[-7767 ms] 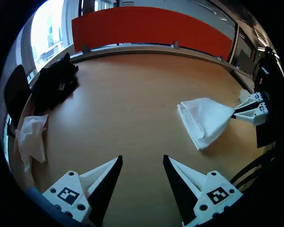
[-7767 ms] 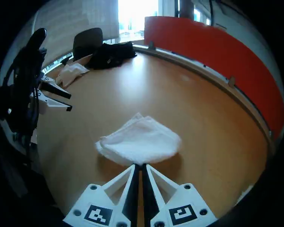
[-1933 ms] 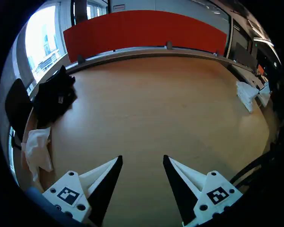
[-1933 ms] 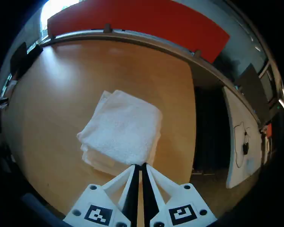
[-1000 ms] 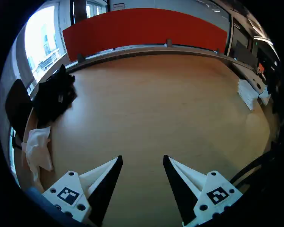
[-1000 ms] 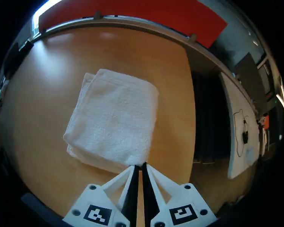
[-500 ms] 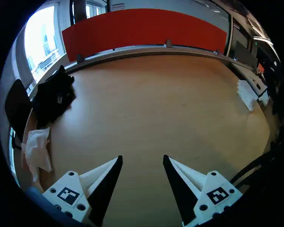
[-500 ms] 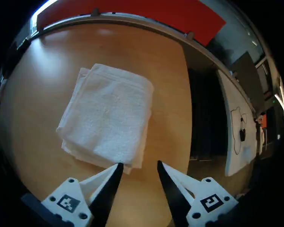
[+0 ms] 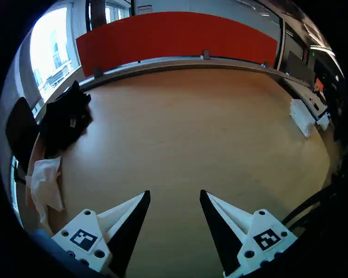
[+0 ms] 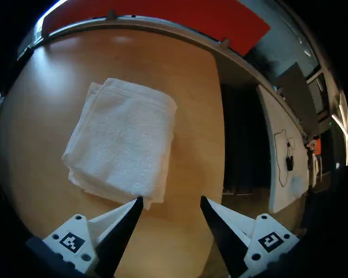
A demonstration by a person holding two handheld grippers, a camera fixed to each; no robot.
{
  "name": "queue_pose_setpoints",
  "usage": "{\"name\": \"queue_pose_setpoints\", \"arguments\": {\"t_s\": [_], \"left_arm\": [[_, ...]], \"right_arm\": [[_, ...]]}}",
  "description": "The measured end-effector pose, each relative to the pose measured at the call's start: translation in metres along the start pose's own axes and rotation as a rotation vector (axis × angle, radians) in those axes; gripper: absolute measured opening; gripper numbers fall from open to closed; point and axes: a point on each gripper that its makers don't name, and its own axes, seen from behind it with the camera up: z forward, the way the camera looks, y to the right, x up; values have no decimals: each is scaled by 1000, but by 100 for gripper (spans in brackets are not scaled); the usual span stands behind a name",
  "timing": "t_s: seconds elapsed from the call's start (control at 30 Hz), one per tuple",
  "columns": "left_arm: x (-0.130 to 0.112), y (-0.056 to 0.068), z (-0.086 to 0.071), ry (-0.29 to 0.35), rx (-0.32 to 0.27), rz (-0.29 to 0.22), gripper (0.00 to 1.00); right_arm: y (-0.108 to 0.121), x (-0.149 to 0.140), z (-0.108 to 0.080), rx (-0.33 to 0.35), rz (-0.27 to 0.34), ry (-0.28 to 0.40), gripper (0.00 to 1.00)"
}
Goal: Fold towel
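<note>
The folded white towel point(image 10: 120, 141) lies flat on the wooden table point(image 10: 48, 92), a neat stack of several layers near the table's right-hand edge. The right hand-held gripper point(image 10: 170, 200) is just before the towel's near corner with its fingers spread apart and nothing pinched between them; one fingertip sits right at that corner, and contact cannot be told. Past the table edge is a dark gap, then a white surface point(image 10: 285, 153) with a thin cable on it. In the left gripper view the left hand-held gripper point(image 9: 174, 193) is likewise spread wide over bare table point(image 9: 183, 129), well apart from the towel point(image 9: 301, 116), which shows small at the far right edge. At the left side lie a heap of black fabric point(image 9: 62, 116) and, nearer, a crumpled white cloth point(image 9: 45, 183), with a dark chair point(image 9: 17, 129) beside them. A red partition point(image 9: 178, 37) runs along the table's far edge.
</note>
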Motion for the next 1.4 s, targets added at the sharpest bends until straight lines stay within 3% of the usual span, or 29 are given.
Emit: {"name": "queue_pose_setpoints", "arguments": {"t_s": [0.67, 0.97, 1.17, 1.4], "left_arm": [[4, -3, -2, 17, -7, -13, 79], [4, -5, -3, 23, -2, -25, 79], [6, -7, -4, 28, 6, -36, 79], [9, -8, -4, 33, 9, -46, 79]], "right_arm": [[-16, 11, -14, 24, 16, 47, 100], [-30, 21, -20, 42, 56, 84, 100], [-31, 26, -22, 36, 172, 120, 100], [-30, 26, -21, 41, 412, 146, 100]]}}
